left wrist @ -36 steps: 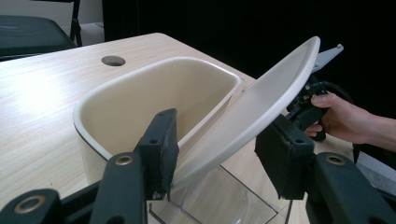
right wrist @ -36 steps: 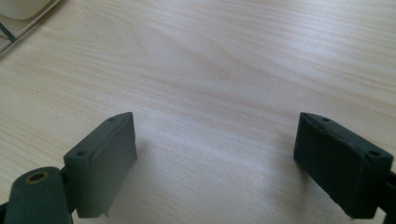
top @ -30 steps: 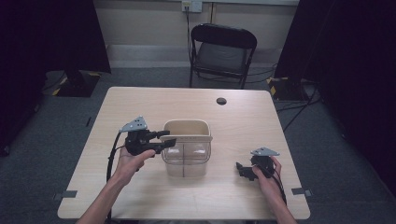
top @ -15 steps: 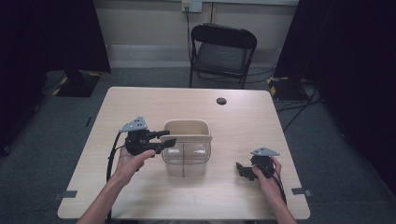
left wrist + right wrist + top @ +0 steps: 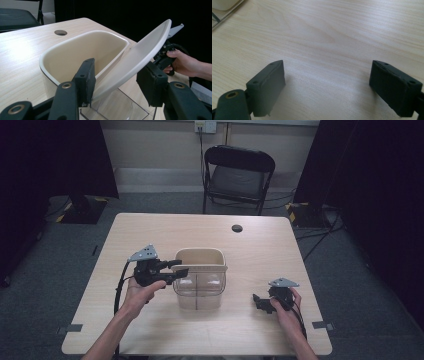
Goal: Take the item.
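Your left gripper [image 5: 113, 86] was clamped on the bin's [image 5: 199, 287] hinged lid [image 5: 135, 58]: light, stiff, slick plastic, best pinched at its edge. Your right gripper [image 5: 327, 86] lay released.

High view overhead; both tool views close, sharing table [image 5: 150, 227].

Both forearms are bare, with no sleeve in view. The left gripper [image 5: 181, 268] is black with a grey three-cornered plate on top, a black cable trailing from its body, and brass-coloured rivets at the jaw pivots. The right gripper [image 5: 258, 302] matches it, with small screw holes in its flat, blocky black pads [image 5: 269, 85].
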